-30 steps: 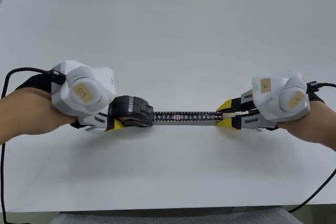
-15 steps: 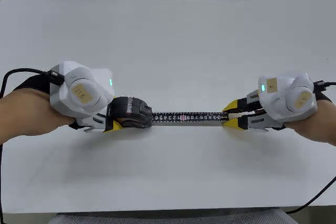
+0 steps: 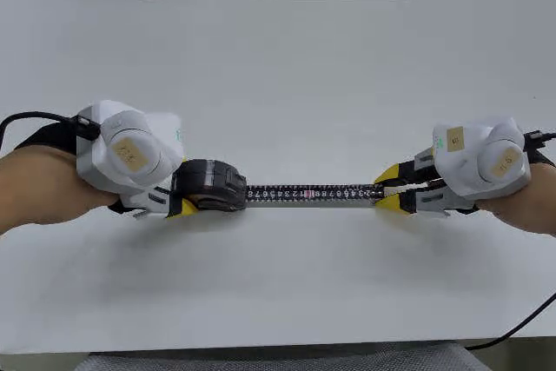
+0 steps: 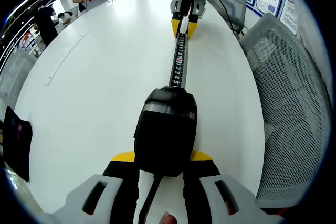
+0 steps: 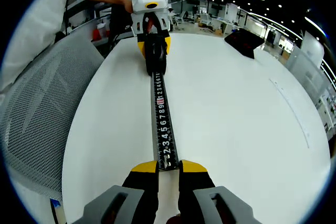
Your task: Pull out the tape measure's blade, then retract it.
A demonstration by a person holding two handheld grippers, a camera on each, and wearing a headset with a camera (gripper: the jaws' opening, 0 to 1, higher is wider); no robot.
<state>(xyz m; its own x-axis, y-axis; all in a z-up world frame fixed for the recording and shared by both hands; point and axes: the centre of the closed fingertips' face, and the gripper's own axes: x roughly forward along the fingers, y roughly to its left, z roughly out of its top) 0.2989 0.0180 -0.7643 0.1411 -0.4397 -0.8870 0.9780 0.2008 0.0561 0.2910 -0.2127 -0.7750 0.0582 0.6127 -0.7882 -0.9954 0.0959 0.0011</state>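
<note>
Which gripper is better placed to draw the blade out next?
Right. The right gripper is shut on the end of the blade and can likely draw it away; the left gripper clamps the case.

**Left gripper** (image 3: 193, 199) and **right gripper** (image 3: 388, 188): rounded white housings bearing tan square stickers (image 3: 128, 154) with handwritten marks. Forward of each housing are grey slotted finger frames and black jaws capped in yellow. A black cable (image 3: 35, 115) leaves the rear of each housing. Behind the left gripper are a black wrist strap (image 3: 50, 135) and a white shirt (image 5: 37, 24).
</note>
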